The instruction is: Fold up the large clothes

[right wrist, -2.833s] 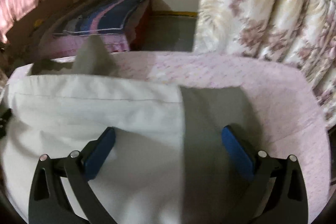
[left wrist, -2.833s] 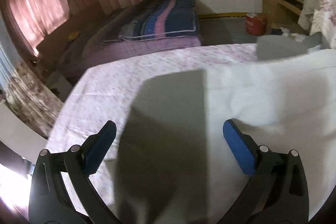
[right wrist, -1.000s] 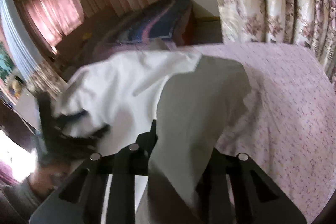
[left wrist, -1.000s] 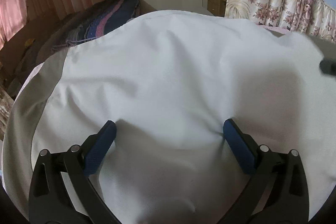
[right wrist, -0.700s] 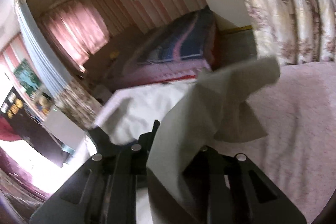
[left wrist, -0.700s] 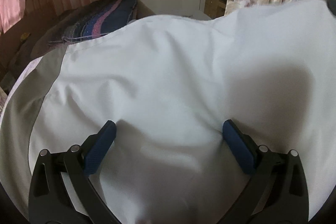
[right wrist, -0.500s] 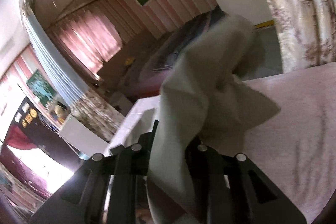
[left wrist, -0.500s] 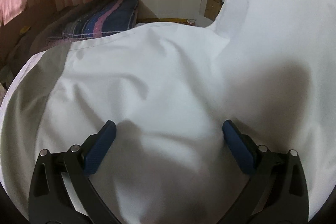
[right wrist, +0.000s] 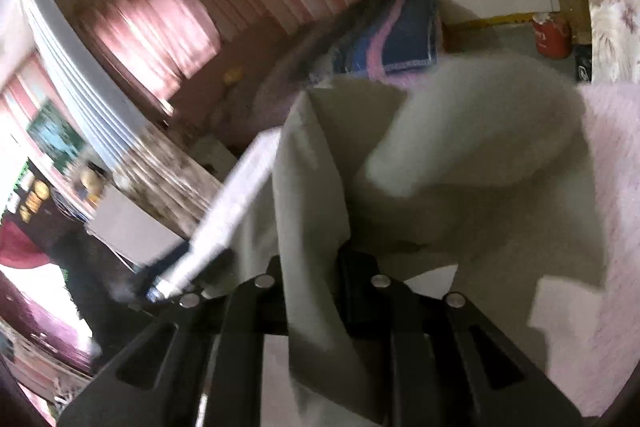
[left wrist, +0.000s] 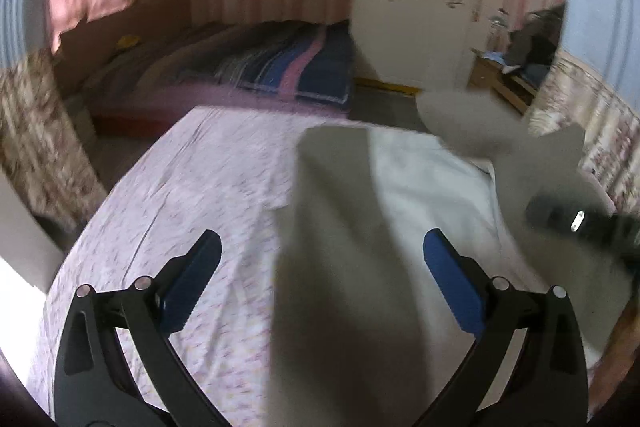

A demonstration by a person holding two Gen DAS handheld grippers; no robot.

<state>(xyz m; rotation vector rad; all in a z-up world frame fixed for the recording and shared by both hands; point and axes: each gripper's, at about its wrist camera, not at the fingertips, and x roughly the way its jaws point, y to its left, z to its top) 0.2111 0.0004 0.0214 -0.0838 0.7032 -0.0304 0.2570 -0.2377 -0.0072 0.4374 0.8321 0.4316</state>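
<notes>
A large white garment (left wrist: pixel 432 179) with a grey panel (left wrist: pixel 332 227) lies on the pink floral bed sheet (left wrist: pixel 192 187). My left gripper (left wrist: pixel 320 279) hovers open over the garment's grey left edge, and its blue pads (left wrist: pixel 192 279) grip nothing. My right gripper (right wrist: pixel 312 259) holds a fold of the garment (right wrist: pixel 460 147) lifted off the bed; its jaws are closing with the cloth pinched between them. In the left wrist view the right gripper (left wrist: pixel 580 223) shows as a dark blur at the right. The picture is smeared by motion.
A second bed with a blue and pink striped blanket (left wrist: pixel 288 67) stands beyond the sheet. A wooden cabinet (left wrist: pixel 504 79) and a red container (right wrist: pixel 552 37) are at the far right by floral curtains (right wrist: pixel 612 7). A person's dark clothing (right wrist: pixel 92 267) is at the left.
The left gripper has swung left and up off the garment, so the sheet now shows under it. The right gripper has carried the pinched cloth leftward across the bed.
</notes>
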